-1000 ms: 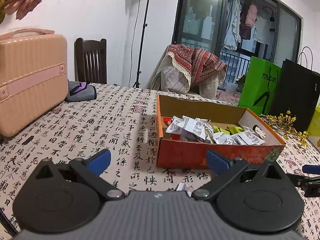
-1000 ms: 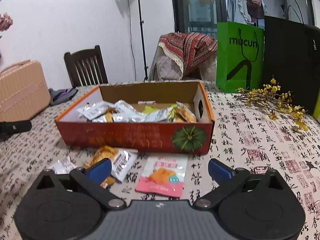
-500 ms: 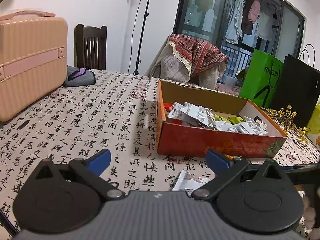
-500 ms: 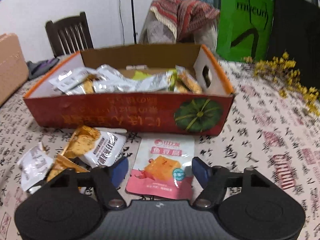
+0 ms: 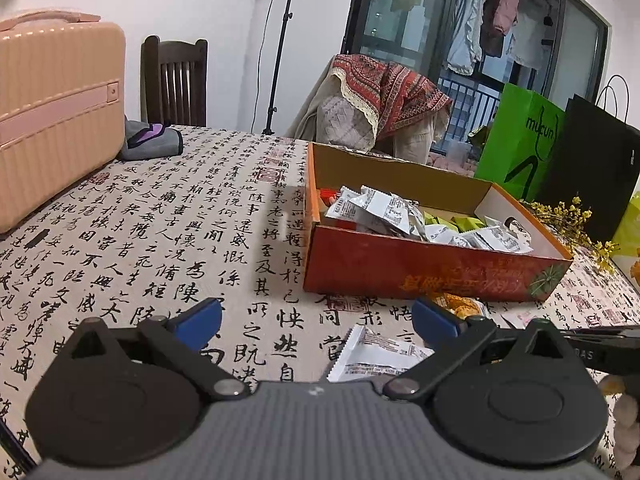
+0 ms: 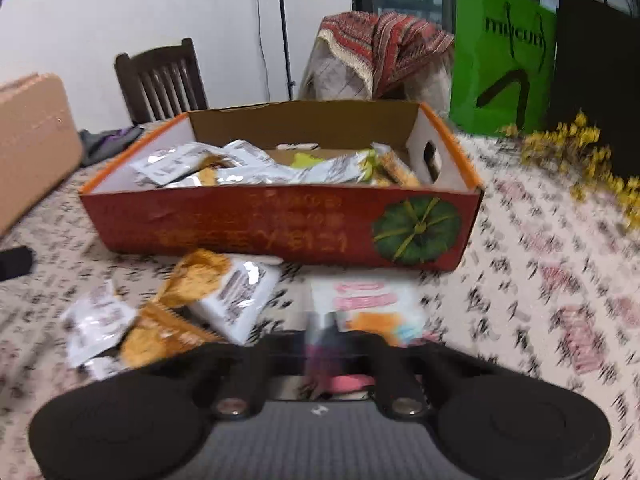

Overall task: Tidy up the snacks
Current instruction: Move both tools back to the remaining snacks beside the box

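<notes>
Pink and white, the snack pouch [image 6: 372, 312] lies on the desk [image 6: 540, 280] just before the orange box [image 6: 280, 228] of snacks, its near edge pinched between the right gripper [image 6: 324, 344] jaws, which are fully closed. The left gripper [image 5: 316, 320] hovers with jaws wide apart, empty, above a white packet [image 5: 376, 354].

Only thing I can actually read – "mucun" on the green bag [image 5: 524, 140]; tablecloth [image 5: 160, 240] calligraphy and box print – too unclear.
</notes>
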